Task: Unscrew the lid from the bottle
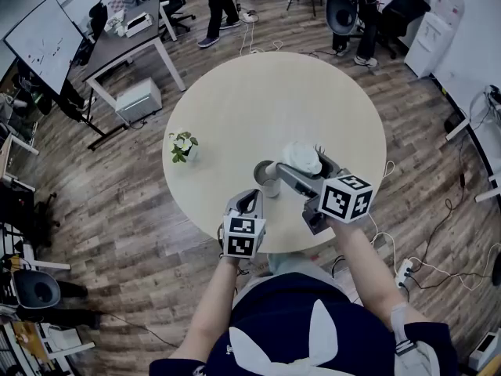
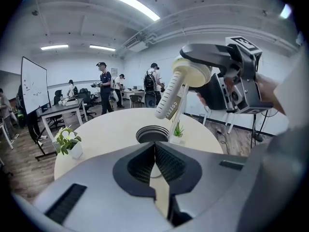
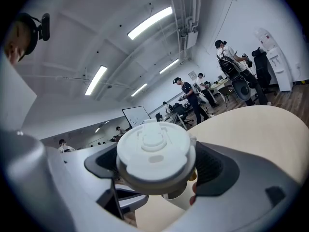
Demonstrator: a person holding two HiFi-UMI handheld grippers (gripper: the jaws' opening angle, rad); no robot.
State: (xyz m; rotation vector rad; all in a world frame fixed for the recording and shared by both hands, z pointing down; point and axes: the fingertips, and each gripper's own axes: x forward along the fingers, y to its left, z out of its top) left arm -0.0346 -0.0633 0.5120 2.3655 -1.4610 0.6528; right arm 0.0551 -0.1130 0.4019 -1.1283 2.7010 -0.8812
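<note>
Over table (image 1: 235, 108), right fingers (image 3: 218, 168) tight on lid (image 3: 154, 156); left fingers (image 2: 139, 166) seemingly together

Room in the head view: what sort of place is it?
Likely an open office or lab: a whiteboard, desks, and people standing about at the far end.

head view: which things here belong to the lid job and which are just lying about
job: bottle; lid, gripped in right tongs; left tongs, shut, empty
lying about: potted plant on the round table
</note>
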